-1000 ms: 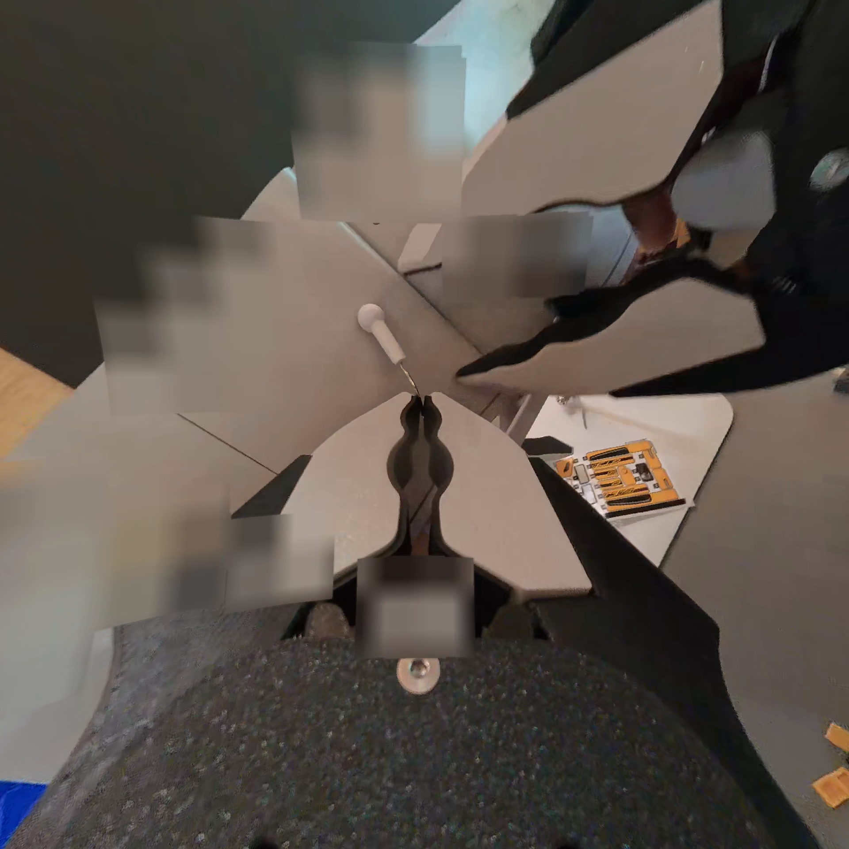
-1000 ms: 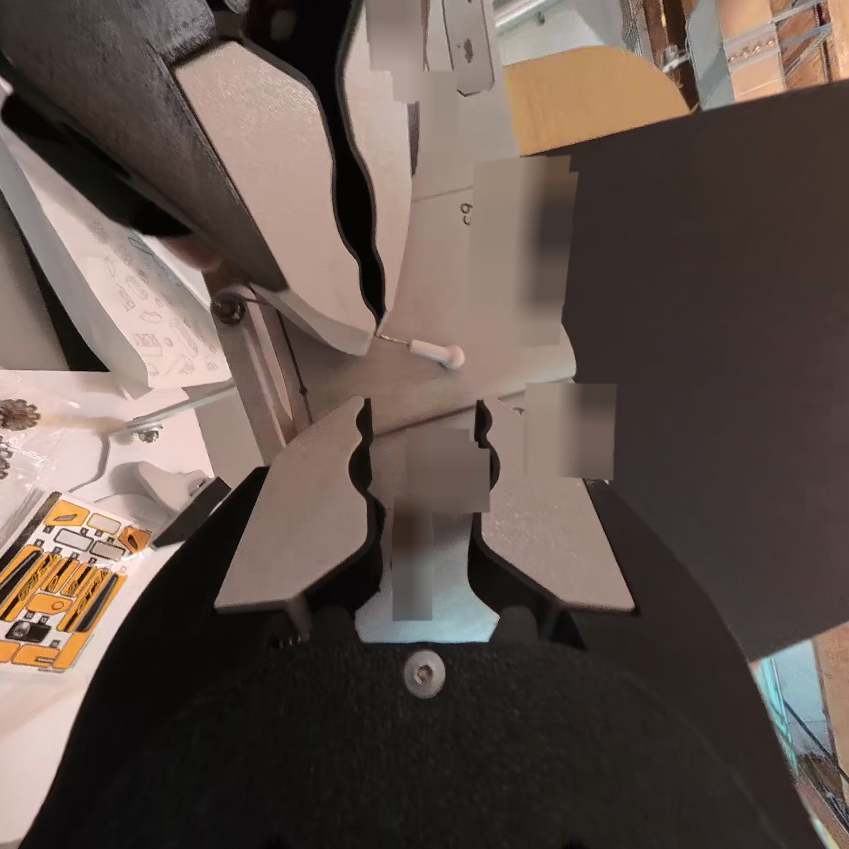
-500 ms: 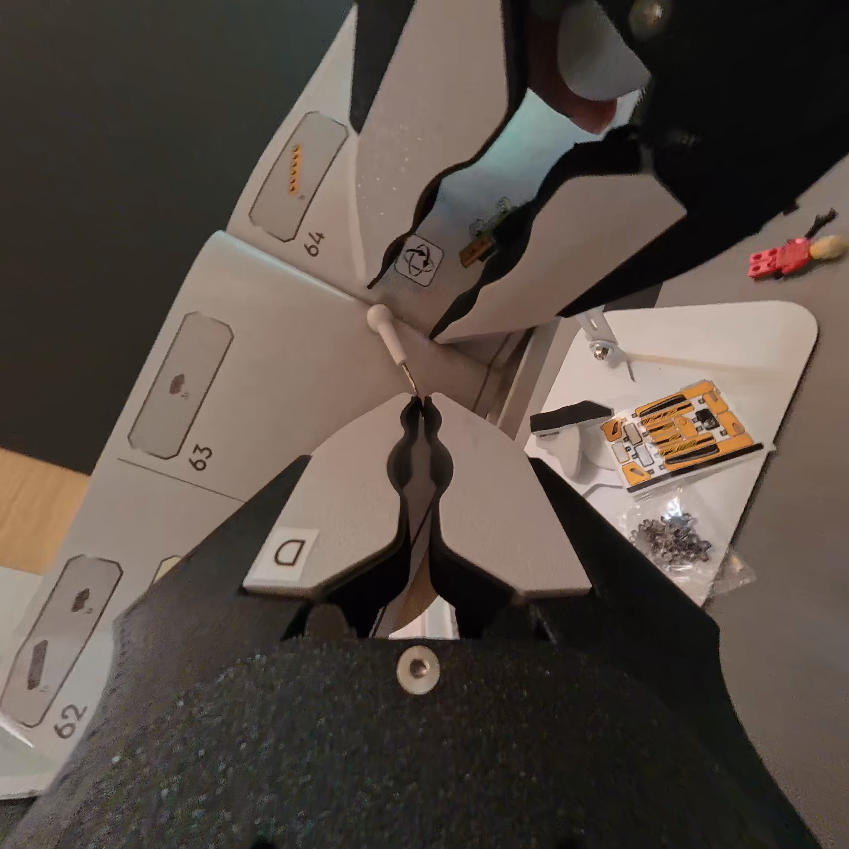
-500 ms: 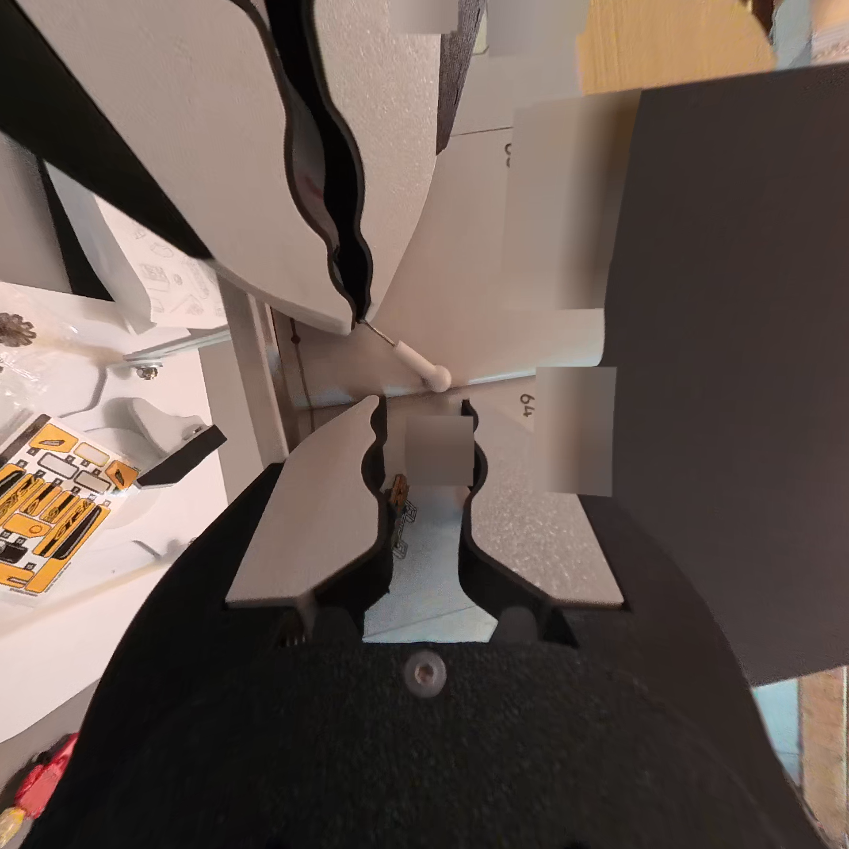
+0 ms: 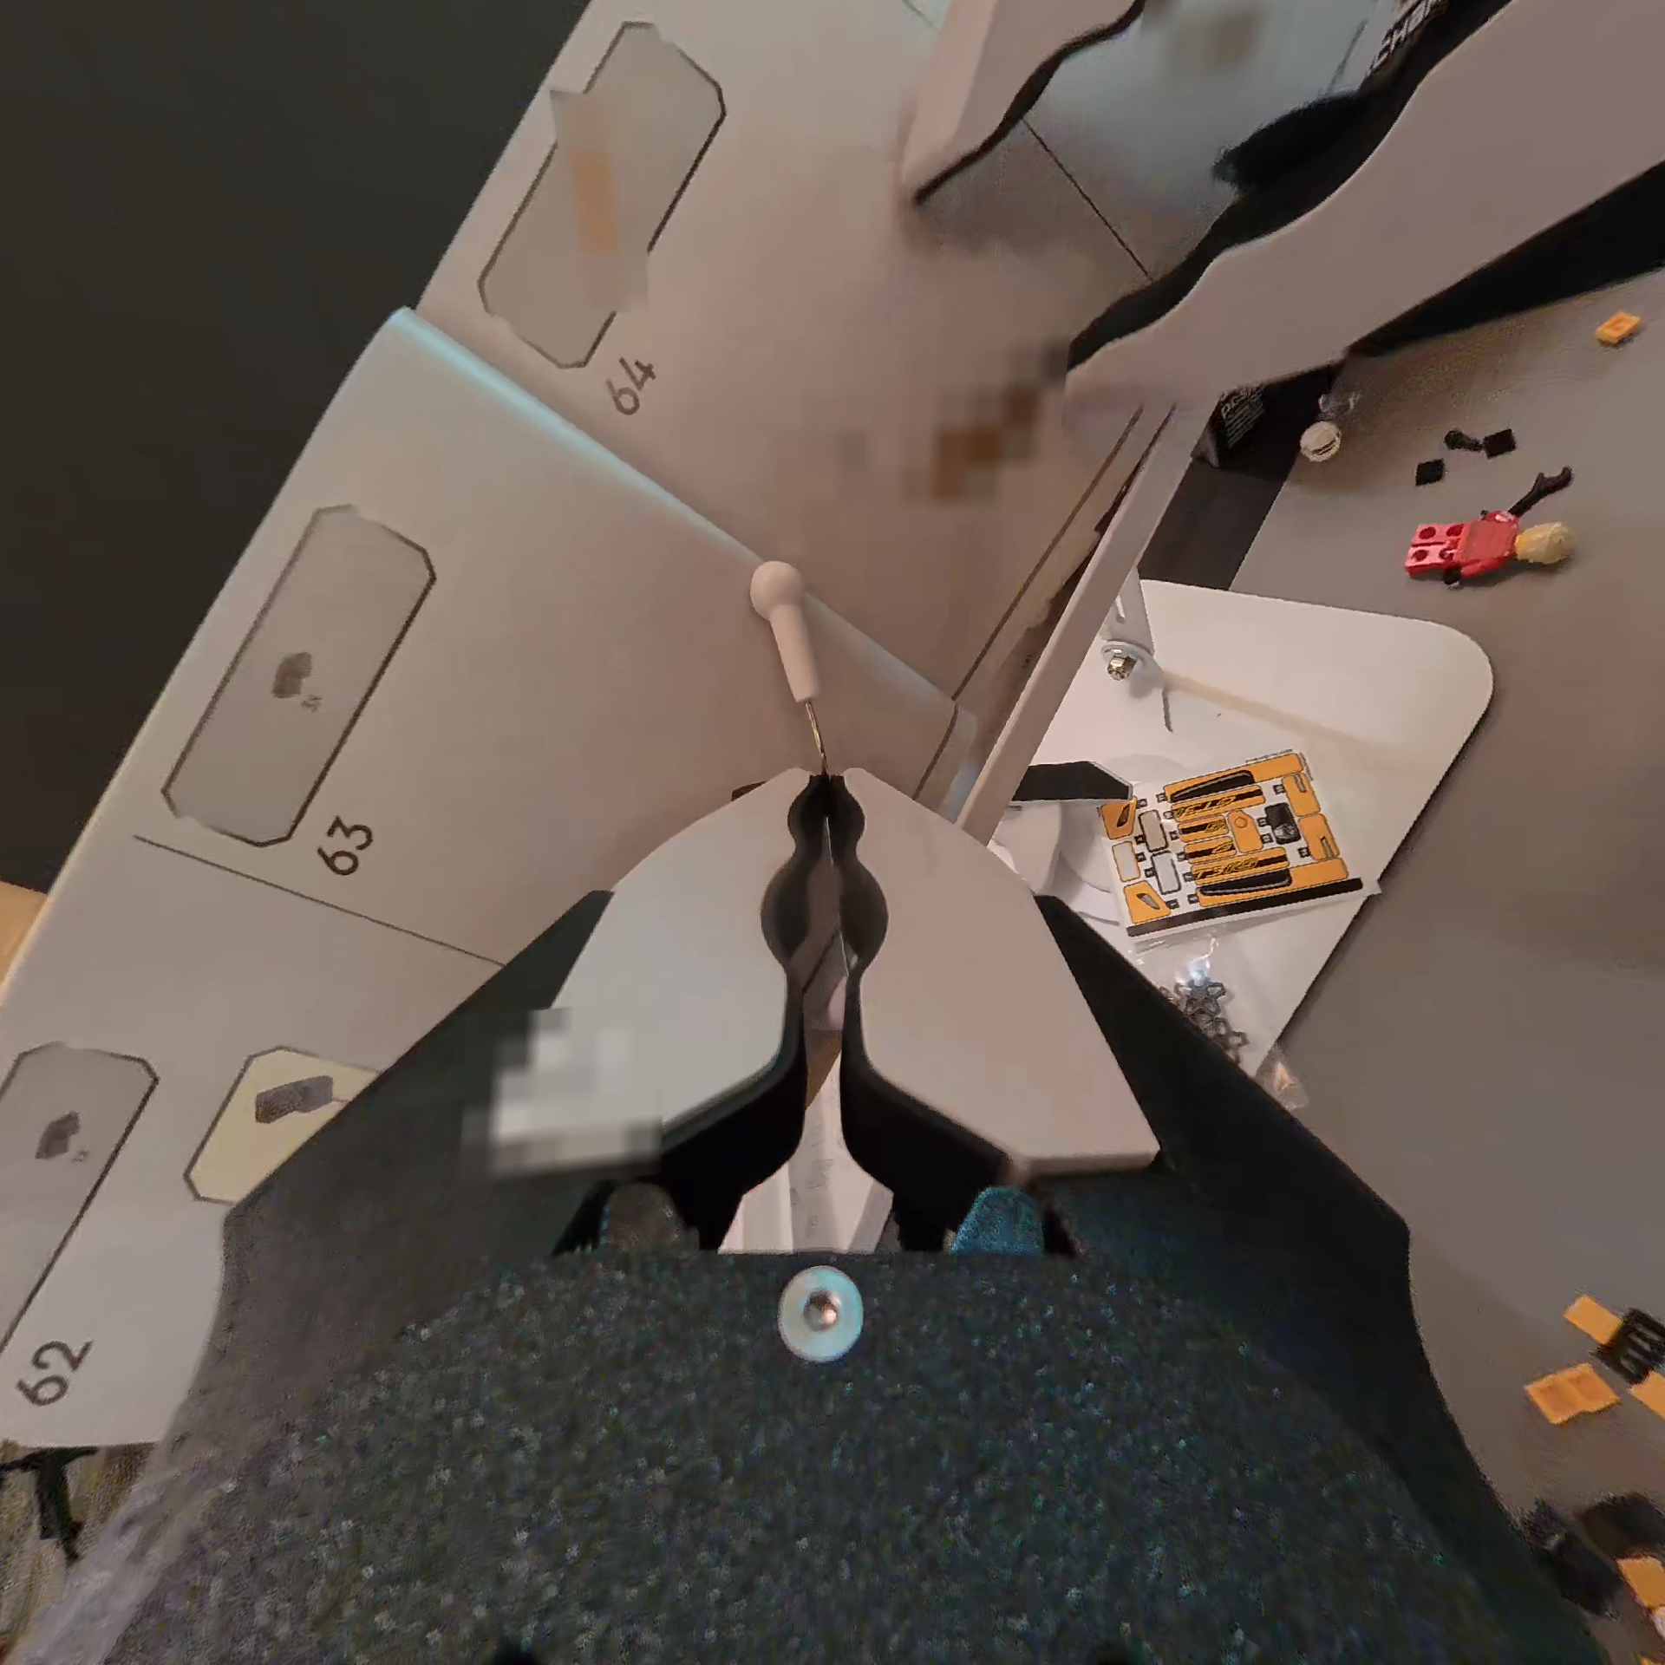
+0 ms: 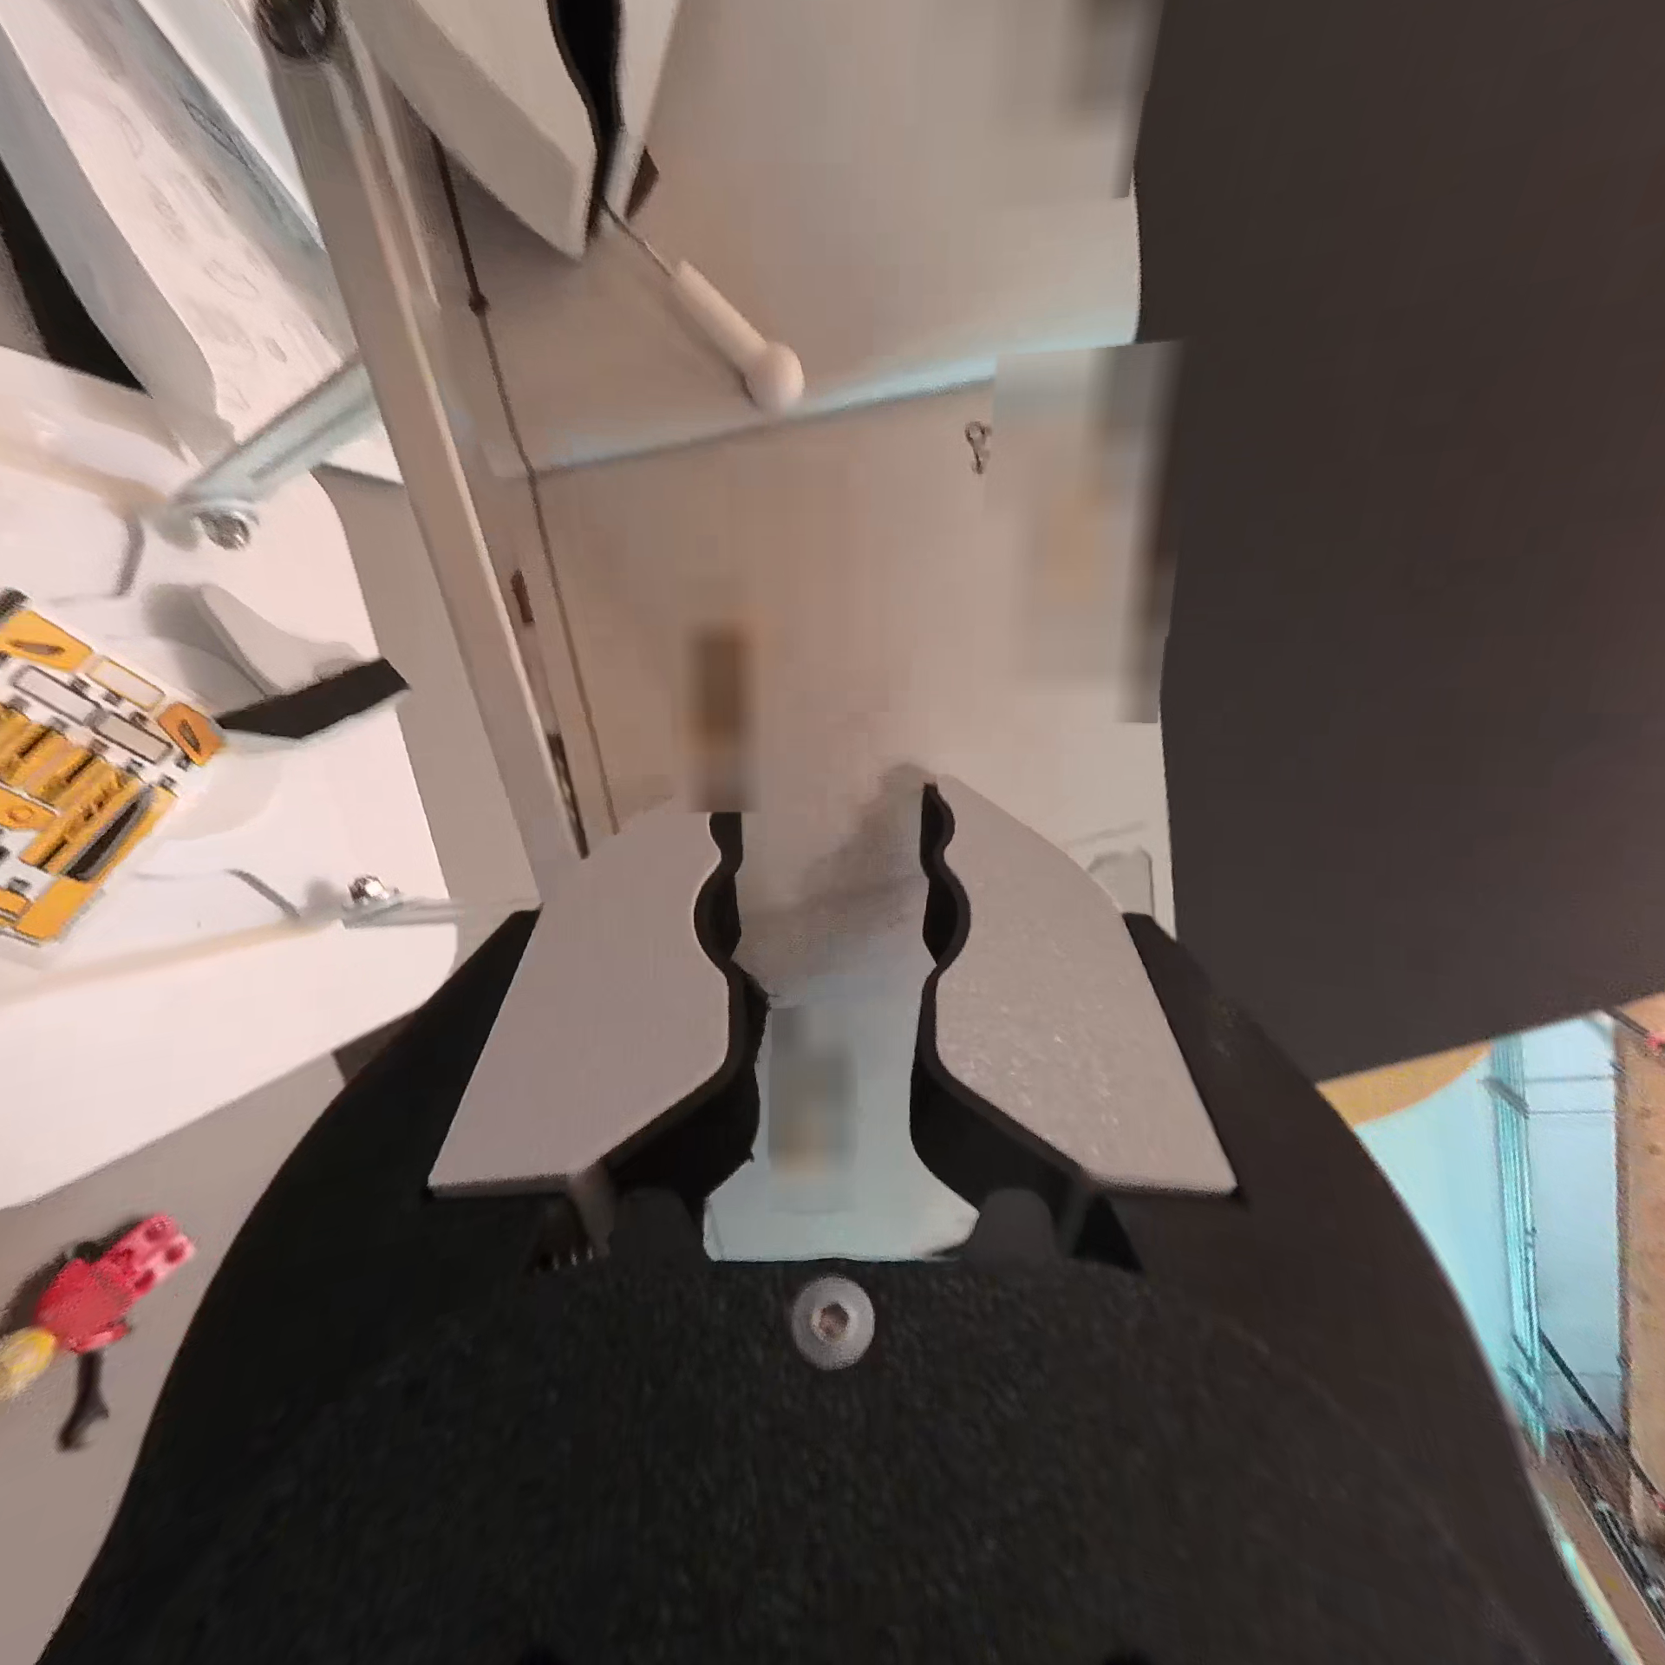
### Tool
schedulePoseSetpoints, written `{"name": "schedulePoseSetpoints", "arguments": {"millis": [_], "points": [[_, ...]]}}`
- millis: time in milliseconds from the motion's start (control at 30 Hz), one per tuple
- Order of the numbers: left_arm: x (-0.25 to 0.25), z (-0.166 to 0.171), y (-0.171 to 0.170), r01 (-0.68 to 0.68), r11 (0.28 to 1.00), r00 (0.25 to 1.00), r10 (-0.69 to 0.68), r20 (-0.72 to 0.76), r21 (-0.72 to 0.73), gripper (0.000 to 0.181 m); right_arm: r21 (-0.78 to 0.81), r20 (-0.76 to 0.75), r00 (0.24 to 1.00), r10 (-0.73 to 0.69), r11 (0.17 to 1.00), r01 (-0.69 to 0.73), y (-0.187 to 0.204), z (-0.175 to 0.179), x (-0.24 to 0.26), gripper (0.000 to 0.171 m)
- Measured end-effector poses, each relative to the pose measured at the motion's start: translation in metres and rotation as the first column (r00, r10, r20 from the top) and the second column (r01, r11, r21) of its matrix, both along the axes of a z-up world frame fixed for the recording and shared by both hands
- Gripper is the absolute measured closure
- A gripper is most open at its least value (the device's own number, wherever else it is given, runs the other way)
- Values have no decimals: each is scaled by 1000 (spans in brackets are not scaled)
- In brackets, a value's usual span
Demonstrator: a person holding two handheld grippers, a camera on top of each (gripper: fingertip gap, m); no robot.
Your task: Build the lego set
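Note:
The instruction booklet (image 5: 504, 559) stands open on a white stand. My left gripper (image 5: 824, 782) is shut on the thin wire of the stand's page-holder arm, whose white tip (image 5: 782, 613) rests against a page. The right wrist view shows the left gripper (image 6: 613, 203) and the white tip (image 6: 768, 371) at the top. My right gripper (image 6: 833, 806) is open, its fingers on either side of a booklet page (image 6: 811, 586); I cannot tell whether they touch it. It appears blurred at the top right of the left wrist view (image 5: 1153, 234).
The stand's white base (image 5: 1369, 685) carries an orange sticker sheet (image 5: 1225, 847) and a bag of small parts (image 5: 1203, 1000). A red minifigure (image 5: 1487, 545) and loose orange and black pieces (image 5: 1572, 1392) lie on the grey table. A dark panel (image 6: 1396, 450) stands behind the booklet. My hands' fingertips stand some 11 centimetres from each other.
The right gripper has drawn up and away from the left one, staying open. The left gripper stays shut on the wire, which has swung more upright against the page.

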State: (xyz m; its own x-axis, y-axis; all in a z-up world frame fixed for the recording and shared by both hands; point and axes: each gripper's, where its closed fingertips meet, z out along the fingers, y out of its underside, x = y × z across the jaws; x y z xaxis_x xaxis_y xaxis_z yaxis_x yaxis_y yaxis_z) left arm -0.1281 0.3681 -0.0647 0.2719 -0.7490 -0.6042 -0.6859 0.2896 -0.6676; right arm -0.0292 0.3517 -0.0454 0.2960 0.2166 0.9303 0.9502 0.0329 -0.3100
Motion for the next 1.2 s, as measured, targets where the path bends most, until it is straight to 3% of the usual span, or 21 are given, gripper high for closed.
{"name": "schedulePoseSetpoints", "arguments": {"millis": [100,200,300,600,733,867,900,967,1100,1200], "points": [[-1,-2,-2,-18,1000,1000,18,-20,-2,181,5,-20,998,-65,998,65,-1,5,31,133],[-5,-10,-1,-46,999,997,45,-61,-7,180,-31,-159,984,-86,996,82,-7,5,50,131],[-6,-11,-9,-21,999,1000,20,-12,-42,168,-45,-304,945,-119,993,111,-15,6,68,128],[-39,28,-43,13,996,944,18,330,-90,166,-5,-724,687,-51,998,69,-60,16,92,127],[-49,41,-61,12,998,855,18,518,-55,177,91,-820,568,61,996,25,-94,23,76,131],[-60,49,-70,-32,998,719,60,693,-53,181,185,-893,429,138,980,69,-127,34,68,123],[-63,50,-69,-49,996,676,84,732,-69,181,204,-899,408,156,976,77,-135,37,65,133],[-68,50,-67,-80,991,606,136,784,-110,181,217,-909,381,167,972,90,-152,41,58,170],[-81,46,-65,-157,973,541,226,810,-167,181,164,-943,298,145,986,38,-184,37,33,171],[-95,39,-62,-189,953,509,300,807,-235,181,117,-949,293,120,993,-26,-198,19,9,171]]}}
